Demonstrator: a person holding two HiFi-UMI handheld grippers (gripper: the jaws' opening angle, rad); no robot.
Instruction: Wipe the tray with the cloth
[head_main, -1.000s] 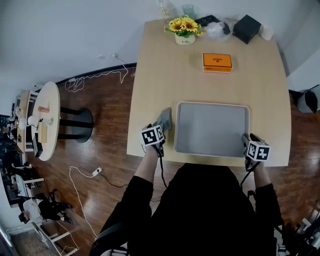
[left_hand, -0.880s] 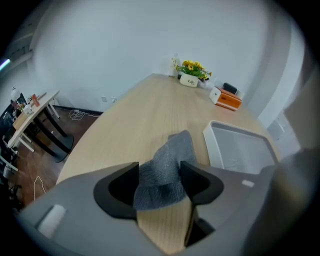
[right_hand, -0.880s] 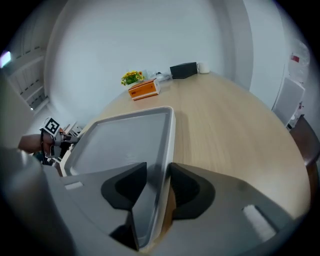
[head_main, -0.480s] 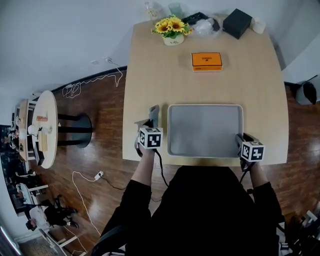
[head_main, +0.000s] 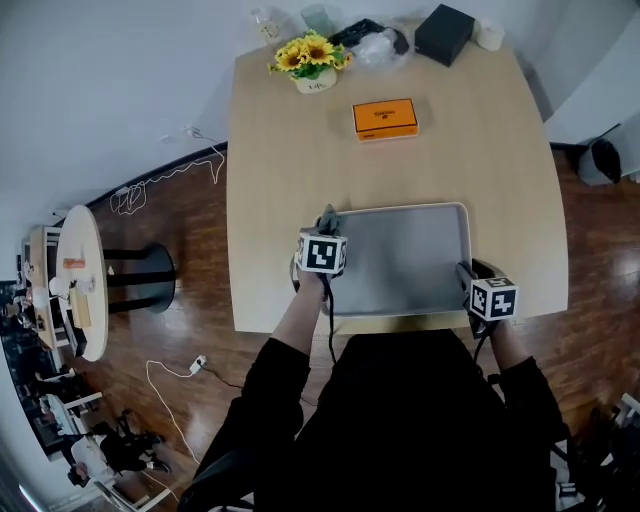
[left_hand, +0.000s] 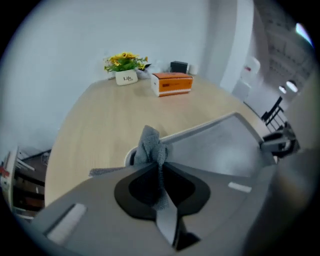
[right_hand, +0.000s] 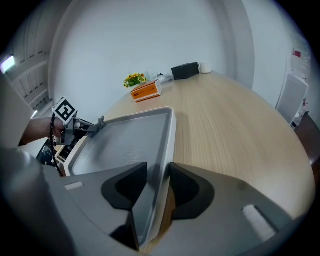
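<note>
Cloth (head_main: 327, 216) has moved across the tan table (head_main: 290, 150) to the tray (head_main: 405, 262) rim.

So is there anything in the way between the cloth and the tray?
No, nothing visible. The left tongs pinch the cloth right at the left rim of the tray, whose floor looks bare. The right tongs only clamp its right rim. The orange box sits far up the table.

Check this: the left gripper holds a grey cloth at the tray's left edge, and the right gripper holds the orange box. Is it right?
Not quite: the right gripper holds the right rim of the tray, as the right gripper view shows. The orange box lies apart, farther up the table. The rest stands.
</note>
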